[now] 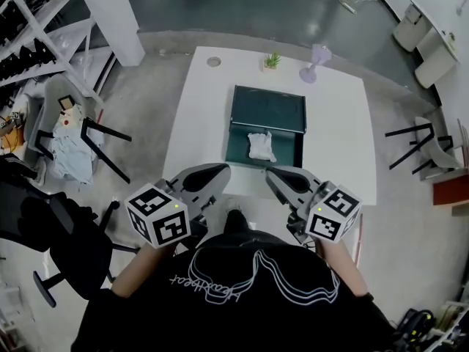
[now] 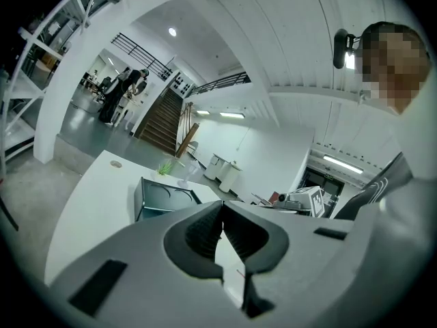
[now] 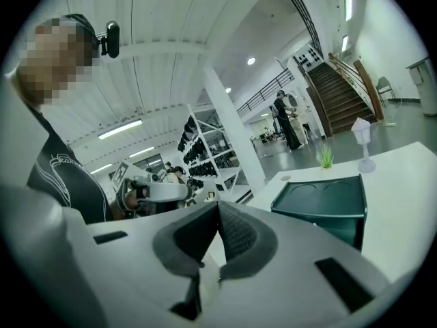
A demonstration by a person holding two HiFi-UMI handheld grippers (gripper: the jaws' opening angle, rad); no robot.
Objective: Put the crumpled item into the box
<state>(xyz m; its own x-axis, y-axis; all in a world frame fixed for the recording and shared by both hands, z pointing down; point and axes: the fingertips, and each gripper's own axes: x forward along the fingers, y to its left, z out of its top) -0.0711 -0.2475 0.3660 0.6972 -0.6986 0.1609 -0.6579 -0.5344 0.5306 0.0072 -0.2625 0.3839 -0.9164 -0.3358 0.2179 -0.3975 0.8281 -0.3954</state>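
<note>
A dark green box (image 1: 242, 147) lies open in the middle of the white table (image 1: 198, 116), its lid (image 1: 268, 108) folded back on the far side. A crumpled white item (image 1: 261, 145) rests inside the box's near half. My left gripper (image 1: 220, 171) and right gripper (image 1: 272, 173) hover side by side over the table's near edge, just short of the box. Both are shut with nothing between the jaws. The left gripper (image 2: 222, 208) looks at the box (image 2: 164, 200) from its left. From the other side, the right gripper (image 3: 217, 207) faces the box (image 3: 321, 200).
At the table's far edge stand a small potted plant (image 1: 272, 61), a pale purple stemmed object (image 1: 315, 61) and a round disc (image 1: 213, 61). A chair with clutter (image 1: 69, 134) stands left, a stool (image 1: 421, 149) right, a white pillar (image 1: 110, 13) far left.
</note>
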